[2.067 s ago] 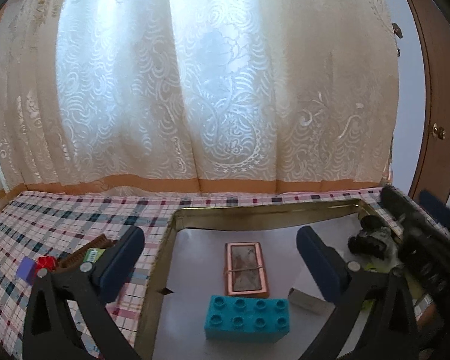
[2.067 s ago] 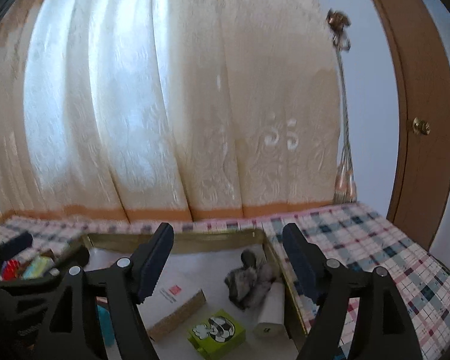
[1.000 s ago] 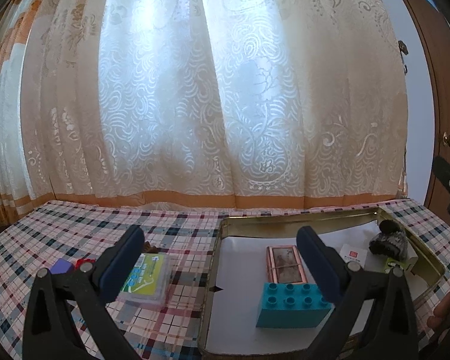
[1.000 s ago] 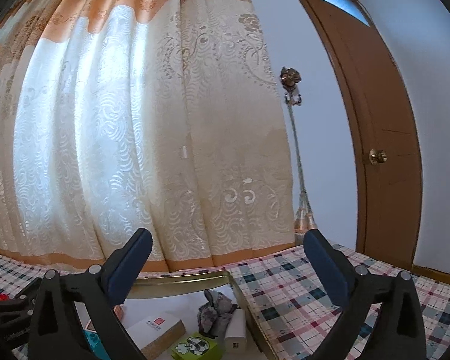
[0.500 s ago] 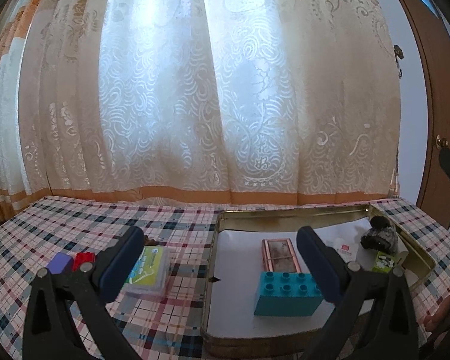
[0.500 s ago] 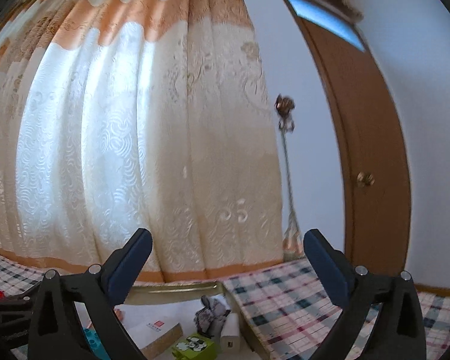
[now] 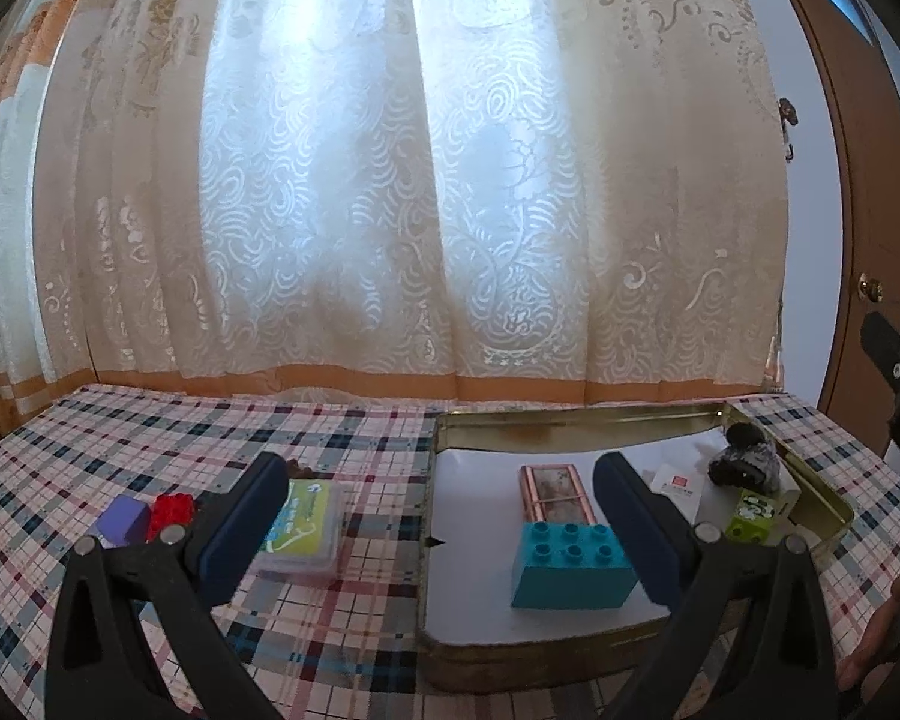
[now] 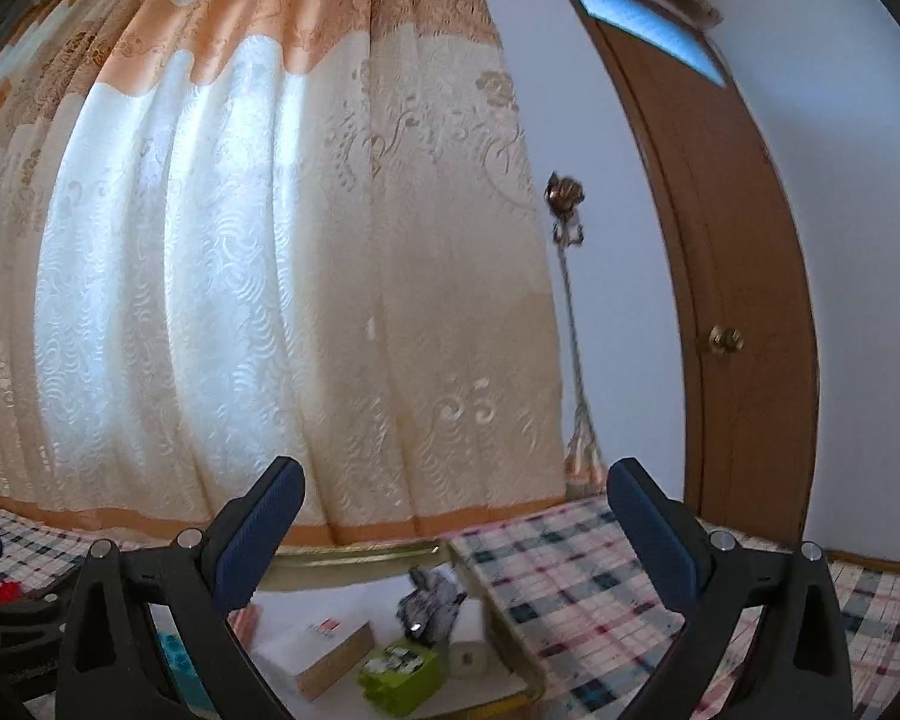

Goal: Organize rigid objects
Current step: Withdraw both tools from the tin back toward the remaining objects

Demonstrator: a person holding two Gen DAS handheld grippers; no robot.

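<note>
Seen from the left wrist, the left gripper (image 7: 438, 516) hangs above a plaid-covered table (image 7: 150, 438) with its fingers spread wide and nothing between them. Only this view takes in the things left outside the gold tray (image 7: 570, 423): a purple block (image 7: 124, 519) touching a red brick (image 7: 171, 510), and just beside them a clear case with a green card (image 7: 303, 525). It also shows the tray's left half, where a teal brick (image 7: 570, 564) lies in front of a copper-framed tile (image 7: 555, 489).

The right wrist view, tilted up toward the curtain (image 8: 270, 270) and the brown door (image 8: 744, 300), shows the right gripper (image 8: 450, 540) equally wide open and empty. Below it lie the tray's right-hand contents: a white box (image 8: 330, 648), a green cube (image 8: 399, 669), a dark crumpled lump (image 8: 429, 597) and a white cylinder (image 8: 468, 636).

Two seconds earlier the left gripper sat low over the tray, the outside pieces half hidden; it has since pulled back and to the left. The right gripper has risen and tipped upward, and its fingers have opened further.
</note>
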